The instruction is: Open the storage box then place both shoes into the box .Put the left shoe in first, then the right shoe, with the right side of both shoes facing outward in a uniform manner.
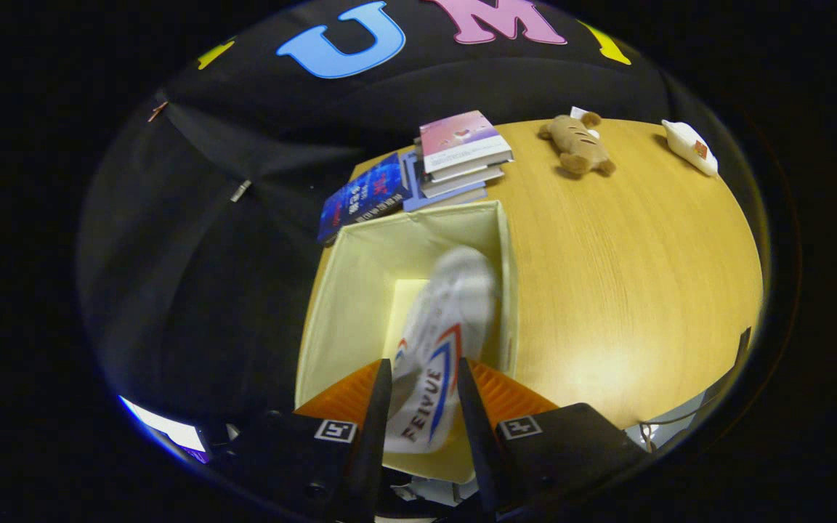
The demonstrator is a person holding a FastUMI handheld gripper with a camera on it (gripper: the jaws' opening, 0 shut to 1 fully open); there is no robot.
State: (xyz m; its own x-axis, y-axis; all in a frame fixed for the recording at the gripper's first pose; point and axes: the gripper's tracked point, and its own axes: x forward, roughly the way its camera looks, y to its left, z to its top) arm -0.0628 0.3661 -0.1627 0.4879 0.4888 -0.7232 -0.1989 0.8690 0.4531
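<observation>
A pale yellow fabric storage box (346,290) stands open on the wooden table, its near rim just under my fingers. A white canvas shoe (440,341) with red and blue side stripes hangs toe-down over the box's inside. My gripper (424,392) is shut on the shoe's heel end, one finger pressing each side. The shoe's toe is blurred and points to the box's far right corner. The box floor shows pale beside the shoe.
A stack of books (462,156) and a blue book (364,196) lie just beyond the box. A brown plush toy (577,144) and a white packet (691,147) rest at the far side of the table (629,276). Cables hang at the table's near right corner.
</observation>
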